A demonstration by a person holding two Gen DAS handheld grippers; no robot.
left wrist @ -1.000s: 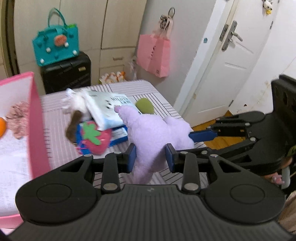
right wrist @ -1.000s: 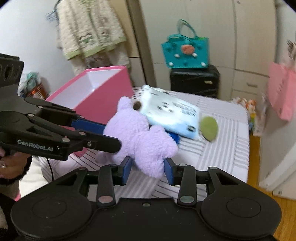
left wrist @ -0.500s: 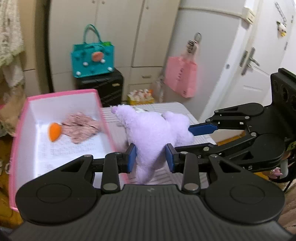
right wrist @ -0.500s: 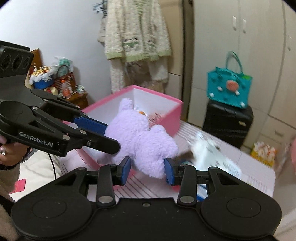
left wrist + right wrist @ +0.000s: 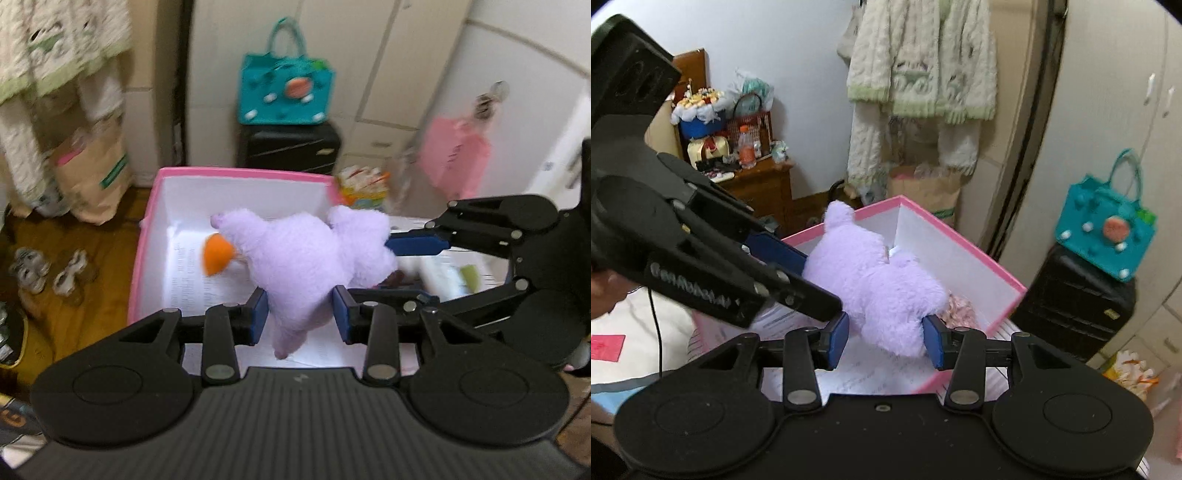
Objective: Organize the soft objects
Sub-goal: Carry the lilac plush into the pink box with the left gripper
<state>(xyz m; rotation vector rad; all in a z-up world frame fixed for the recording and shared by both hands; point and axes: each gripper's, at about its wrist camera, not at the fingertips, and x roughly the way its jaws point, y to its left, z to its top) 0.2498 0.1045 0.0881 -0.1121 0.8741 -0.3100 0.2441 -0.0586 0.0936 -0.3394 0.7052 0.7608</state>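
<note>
**A:** Both grippers are closed on one thing: the left gripper point(image 5: 300, 315) is clamped on the lower limb of a fluffy lilac plush toy point(image 5: 306, 258), and the right gripper point(image 5: 885, 341) on the opposite end; the right one's jaws have just been easing apart, the pile still between them.

**B:** Where is the toy placed relative to them?

**A:** It is hung between the two, just ahead of each pair of pads, over the open pink-rimmed white cardboard box point(image 5: 236, 173). Beyond the left gripper, a small orange soft piece point(image 5: 218, 254) is seen inside the box beside the toy's head; past the right gripper's right pad, a pinkish crumpled fabric item point(image 5: 958, 310) is lying on the box floor.

**B:** How should it handle?

**A:** It is judged light, limp and compressible, with no fragility; sagging is to be expected between grips. A limb or thick body fold is best pinched, since loose pile alone may slip free.
</note>
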